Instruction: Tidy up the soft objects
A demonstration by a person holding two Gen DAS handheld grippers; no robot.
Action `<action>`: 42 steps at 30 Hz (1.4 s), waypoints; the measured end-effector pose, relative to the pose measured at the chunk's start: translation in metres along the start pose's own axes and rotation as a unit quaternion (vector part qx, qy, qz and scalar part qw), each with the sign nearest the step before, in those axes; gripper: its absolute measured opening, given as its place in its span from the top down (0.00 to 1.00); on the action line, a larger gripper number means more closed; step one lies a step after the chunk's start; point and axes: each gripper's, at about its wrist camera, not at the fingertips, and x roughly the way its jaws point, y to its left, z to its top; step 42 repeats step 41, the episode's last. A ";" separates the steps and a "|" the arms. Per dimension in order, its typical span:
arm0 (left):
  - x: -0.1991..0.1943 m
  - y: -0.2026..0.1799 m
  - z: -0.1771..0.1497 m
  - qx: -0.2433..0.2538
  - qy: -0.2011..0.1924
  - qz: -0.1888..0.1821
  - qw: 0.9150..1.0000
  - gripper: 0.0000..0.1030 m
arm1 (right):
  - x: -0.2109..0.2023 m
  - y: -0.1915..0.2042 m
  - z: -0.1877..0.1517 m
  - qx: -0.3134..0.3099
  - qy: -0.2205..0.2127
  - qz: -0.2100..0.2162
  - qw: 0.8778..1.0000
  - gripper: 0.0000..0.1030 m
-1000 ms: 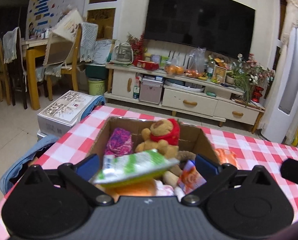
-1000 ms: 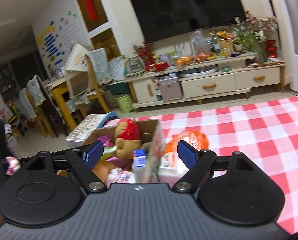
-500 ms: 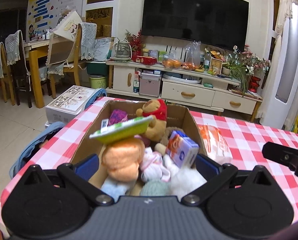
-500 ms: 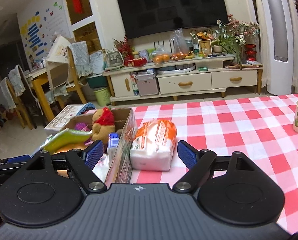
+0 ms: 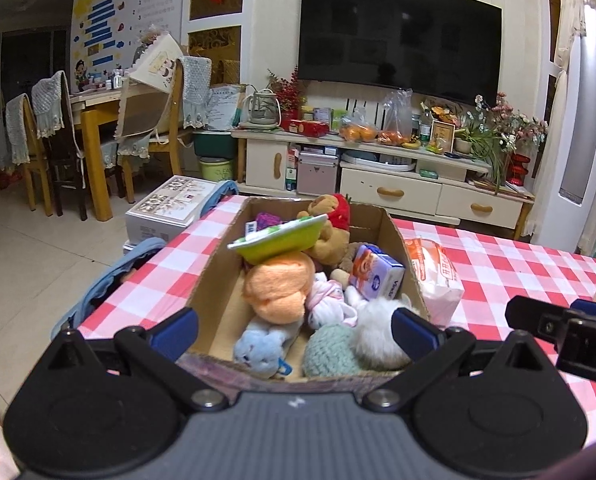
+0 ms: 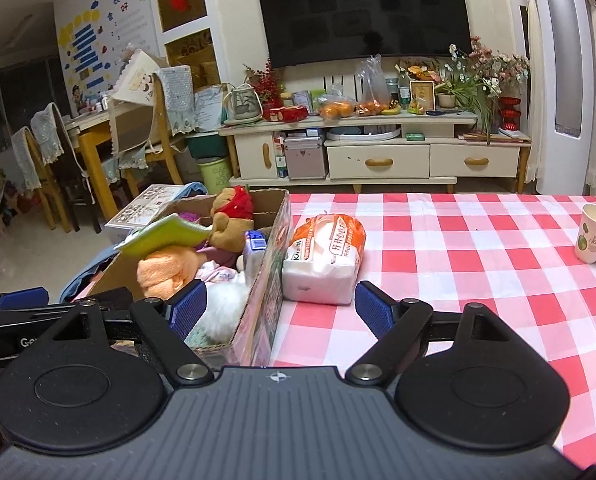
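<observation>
Both grippers, left gripper (image 5: pixel 293 326) and right gripper (image 6: pixel 280 306), hang released and empty. The tissue pack (image 6: pixel 324 258) lies outside the box (image 5: pixel 394 232), touching its right wall; the green packet (image 5: pixel 277 236) perched on the toys could slide off.

Cardboard box (image 5: pixel 213 280) crammed with plush toys (image 5: pixel 277 286); orange-white tissue pack (image 6: pixel 324 258) just beside it.
</observation>
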 end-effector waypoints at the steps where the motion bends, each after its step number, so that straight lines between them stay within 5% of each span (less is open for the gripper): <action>1: -0.003 0.002 -0.001 0.000 -0.001 0.001 1.000 0.01 | 0.000 0.001 -0.001 -0.001 0.000 0.001 1.000 0.02; 42: -0.026 0.014 -0.022 0.013 -0.007 0.017 1.000 0.01 | -0.011 0.013 -0.027 -0.009 0.011 0.028 1.000 0.01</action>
